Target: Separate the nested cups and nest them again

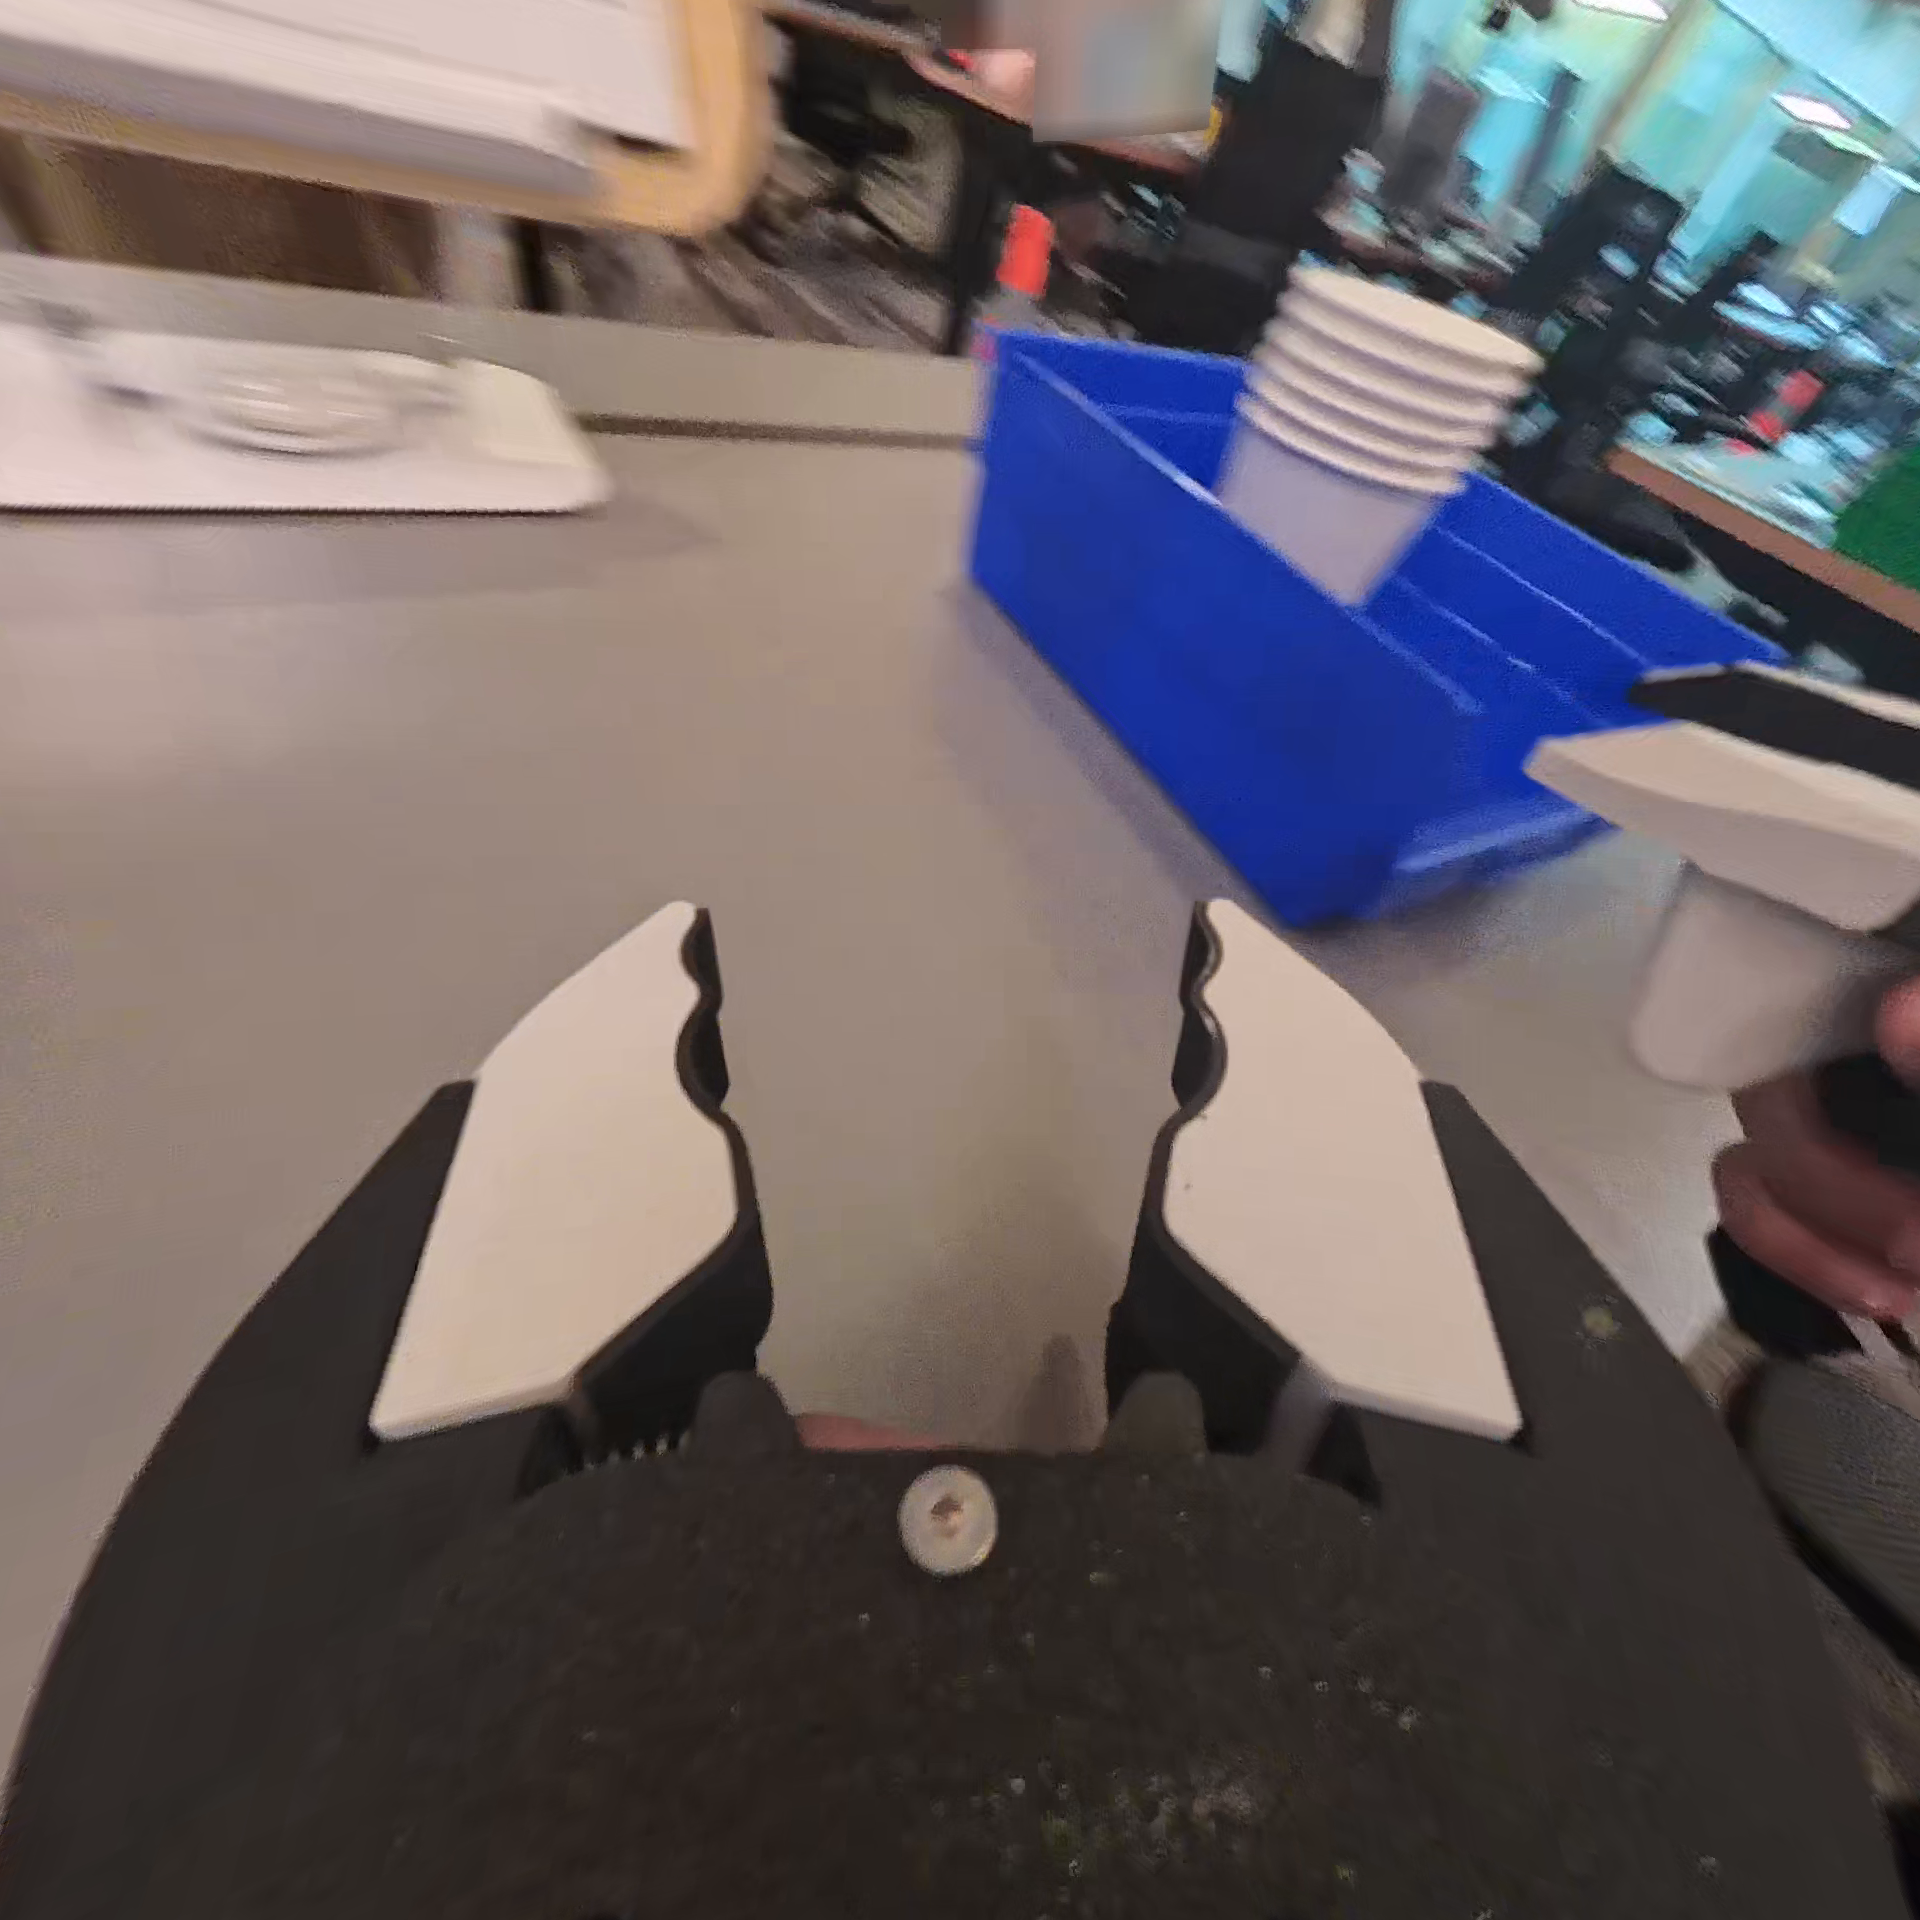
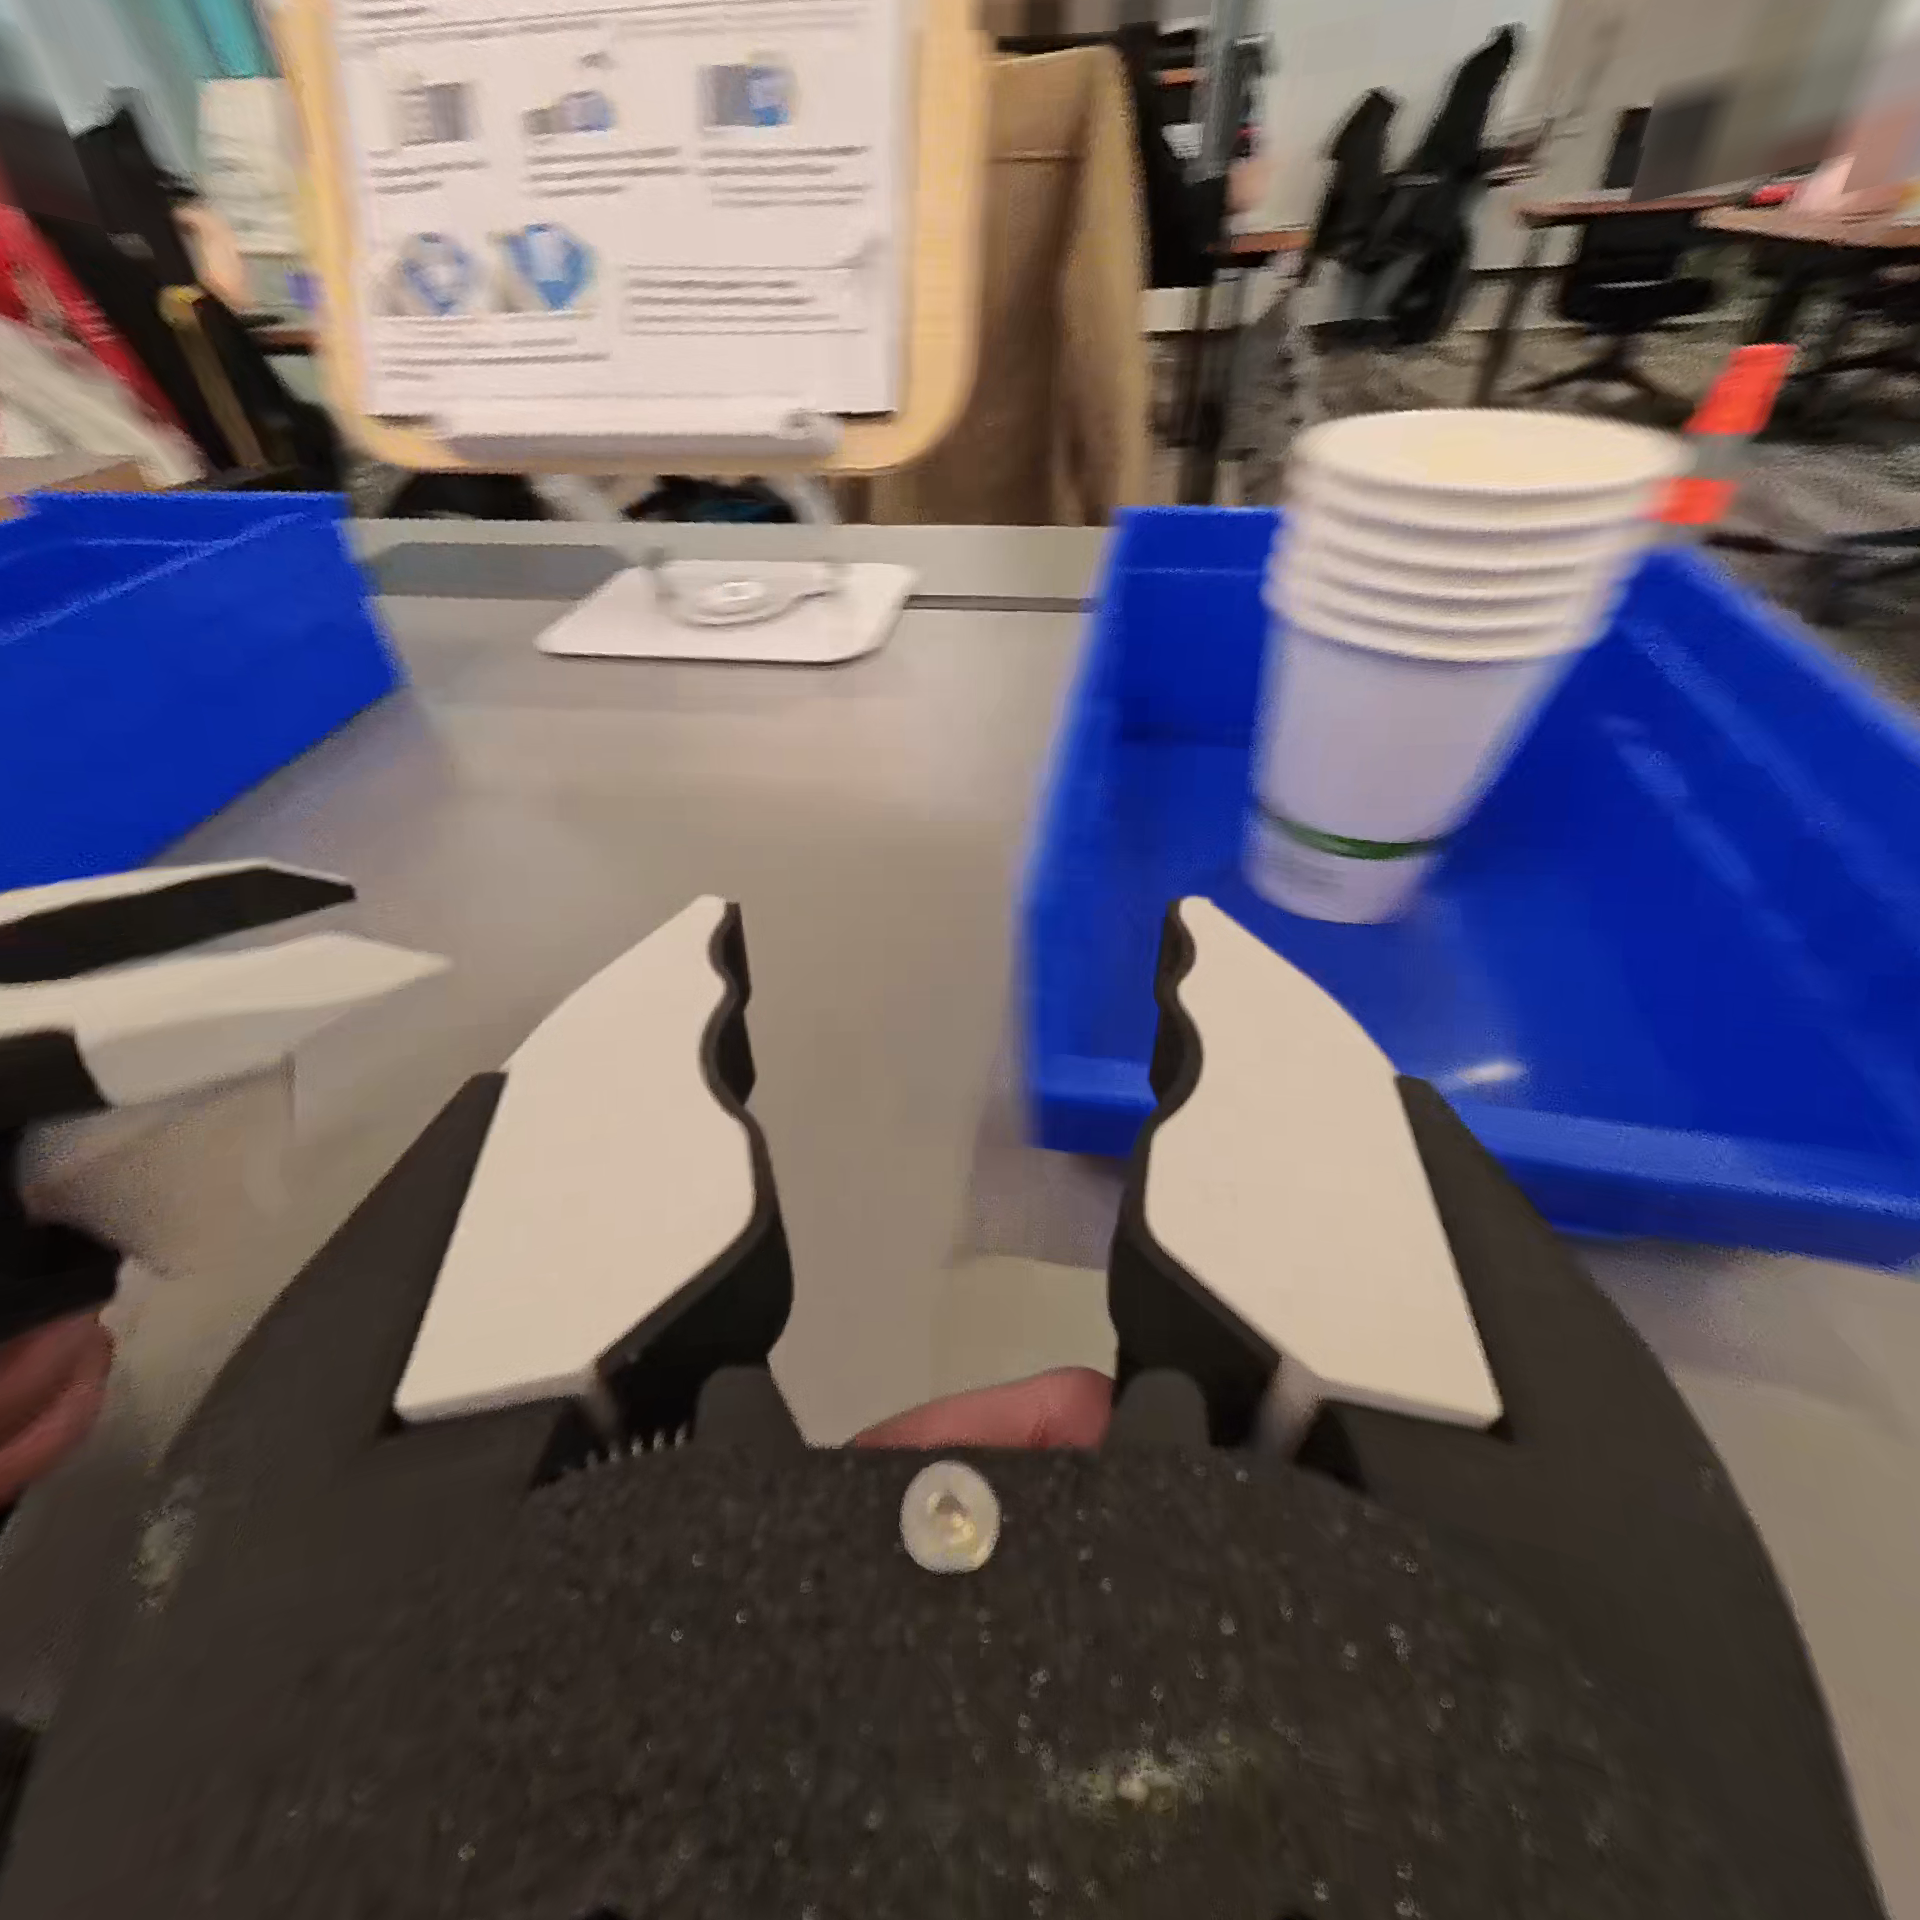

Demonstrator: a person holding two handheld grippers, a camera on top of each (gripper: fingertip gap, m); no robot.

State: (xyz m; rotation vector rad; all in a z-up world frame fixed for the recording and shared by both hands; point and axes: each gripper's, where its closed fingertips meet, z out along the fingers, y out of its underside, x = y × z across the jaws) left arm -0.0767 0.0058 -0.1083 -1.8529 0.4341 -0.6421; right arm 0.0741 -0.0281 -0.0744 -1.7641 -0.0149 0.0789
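Both grippers at the approach, before any cup is taken. The left gripper (image 1: 951, 925) and the right gripper (image 2: 951, 920) each stand with jaws spread wide and nothing between them, over the bare grey surface (image 1: 520, 779). The stack of nested cups (image 2: 1423, 644) stands in the blue bin (image 2: 1714, 935), ahead and to the right of the right gripper's jaws, leaning toward their right, its base on the bin floor; from the left gripper's jaws the stack (image 1: 1361, 436) lies farther ahead and well to the right, beyond the bin's near wall (image 1: 1195, 727). A second blue bin (image 2: 177, 665) sits ahead and to the left of the right gripper's jaws. Judgement: the step in hand is the reach for the stack. It would go best with one pair of jaws closing on the plain lower wall of the outermost cup, below the ridged rims, and the other taking the topmost rim, so that the pull runs along the stack's tilted axis. Squeezing hard would crush paper walls and lock the cups together.
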